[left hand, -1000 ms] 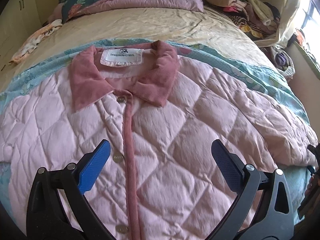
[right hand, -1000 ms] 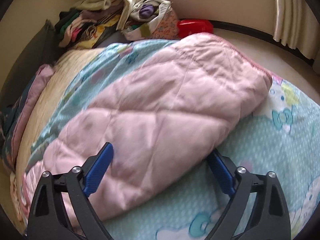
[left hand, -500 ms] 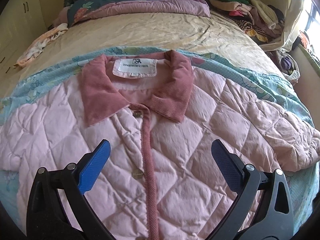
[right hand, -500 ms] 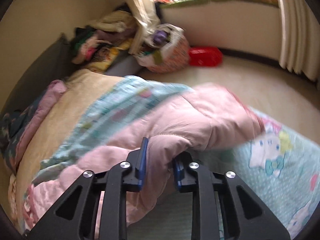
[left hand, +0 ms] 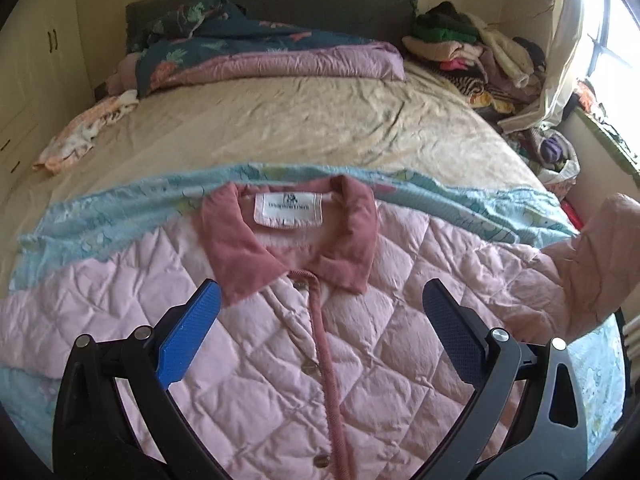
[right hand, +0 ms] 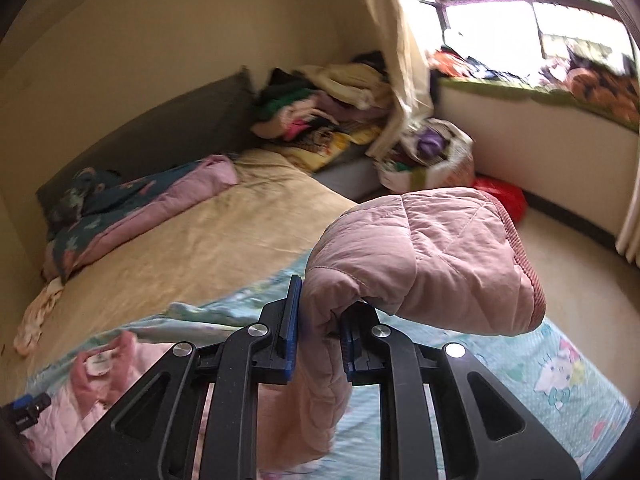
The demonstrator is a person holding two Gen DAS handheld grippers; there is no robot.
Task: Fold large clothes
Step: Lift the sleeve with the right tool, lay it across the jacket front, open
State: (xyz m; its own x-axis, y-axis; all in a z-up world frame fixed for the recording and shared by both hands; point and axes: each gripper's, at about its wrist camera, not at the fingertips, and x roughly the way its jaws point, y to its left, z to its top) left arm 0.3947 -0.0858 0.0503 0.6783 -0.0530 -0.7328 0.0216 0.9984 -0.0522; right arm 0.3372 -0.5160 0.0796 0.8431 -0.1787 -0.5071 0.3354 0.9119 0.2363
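Note:
A pink quilted jacket with a darker pink corduroy collar lies face up and buttoned on a light blue cartoon-print sheet on the bed. My left gripper is open and empty, hovering over the jacket's chest just below the collar. My right gripper is shut on the jacket's right sleeve and holds it lifted above the bed; the cuff end droops forward past the fingers. The raised sleeve also shows in the left wrist view. The jacket's collar shows in the right wrist view.
A beige bedsheet covers the far bed. A folded quilt lies by the headboard. A clothes pile sits at the far right corner, a small floral cloth at the left. A bag of clothes and a red item stand on the floor.
My right gripper closed on the sleeve and lifted it off the sheet. My left gripper drew back and rose, staying open, so the collar sits lower in its view.

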